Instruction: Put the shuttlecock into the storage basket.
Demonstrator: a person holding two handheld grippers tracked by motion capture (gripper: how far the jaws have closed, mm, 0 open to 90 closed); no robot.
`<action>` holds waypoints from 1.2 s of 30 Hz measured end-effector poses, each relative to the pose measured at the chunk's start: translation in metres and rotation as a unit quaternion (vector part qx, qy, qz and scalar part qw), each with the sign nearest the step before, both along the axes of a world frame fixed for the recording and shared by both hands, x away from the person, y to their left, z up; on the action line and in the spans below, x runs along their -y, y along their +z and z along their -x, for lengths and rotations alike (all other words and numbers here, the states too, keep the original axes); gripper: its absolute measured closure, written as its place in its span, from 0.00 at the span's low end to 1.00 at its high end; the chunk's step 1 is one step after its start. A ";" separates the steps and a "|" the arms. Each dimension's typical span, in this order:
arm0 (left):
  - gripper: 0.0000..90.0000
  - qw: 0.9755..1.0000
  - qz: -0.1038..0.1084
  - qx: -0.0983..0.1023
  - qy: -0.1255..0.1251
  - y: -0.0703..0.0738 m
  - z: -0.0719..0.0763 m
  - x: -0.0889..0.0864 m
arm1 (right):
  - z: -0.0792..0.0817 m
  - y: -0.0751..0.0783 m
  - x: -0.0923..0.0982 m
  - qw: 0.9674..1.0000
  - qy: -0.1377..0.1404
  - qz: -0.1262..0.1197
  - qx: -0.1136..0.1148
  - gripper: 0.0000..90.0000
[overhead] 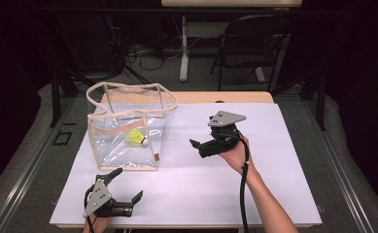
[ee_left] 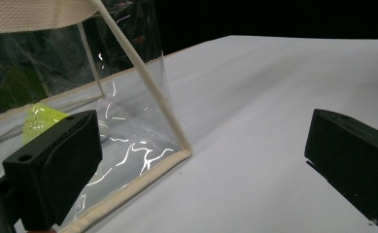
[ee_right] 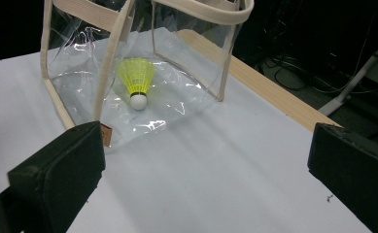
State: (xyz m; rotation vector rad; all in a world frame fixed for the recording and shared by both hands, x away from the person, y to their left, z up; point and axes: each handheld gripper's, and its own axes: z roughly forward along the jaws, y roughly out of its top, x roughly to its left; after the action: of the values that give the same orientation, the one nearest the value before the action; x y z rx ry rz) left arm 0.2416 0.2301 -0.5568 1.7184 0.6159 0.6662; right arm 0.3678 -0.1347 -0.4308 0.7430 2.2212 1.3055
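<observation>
Inside the clear bag [overhead: 128, 138] lies a yellow shuttlecock [overhead: 136, 137], alone.

a dark folding chair [overhead: 254, 43] and, seemingly, loose cables [overhead: 147, 51] behind.

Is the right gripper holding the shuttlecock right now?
No, the shuttlecock lies inside the clear bag, and the right gripper has empty, open jaws.

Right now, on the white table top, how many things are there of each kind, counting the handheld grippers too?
Clear plastic tote bag with beige trim: 1
Yellow shuttlecock with a white tip, lying inside the bag: 1
Black two-jaw grippers, left gripper and right gripper, both open and holding nothing: 2
Total: 4
</observation>
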 end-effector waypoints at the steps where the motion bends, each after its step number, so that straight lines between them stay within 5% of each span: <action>1: 0.00 1.000 0.001 0.000 0.000 0.000 0.000 0.000 | 0.001 -0.001 0.002 1.000 -0.002 -0.002 0.000 0.00; 19: 0.00 1.000 -0.002 -0.006 -0.007 -0.002 -0.005 0.007 | 0.023 -0.030 0.028 1.000 -0.021 0.003 -0.019 0.00; 36: 0.00 1.000 -0.002 -0.002 -0.007 -0.001 0.001 0.003 | 0.047 -0.034 0.036 1.000 -0.022 0.011 -0.001 0.00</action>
State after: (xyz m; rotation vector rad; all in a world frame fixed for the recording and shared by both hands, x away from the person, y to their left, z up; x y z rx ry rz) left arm 0.2411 0.2274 -0.5576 1.7275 0.6057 0.6546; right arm 0.3205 -0.1704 -0.4649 0.7809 2.2055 1.2576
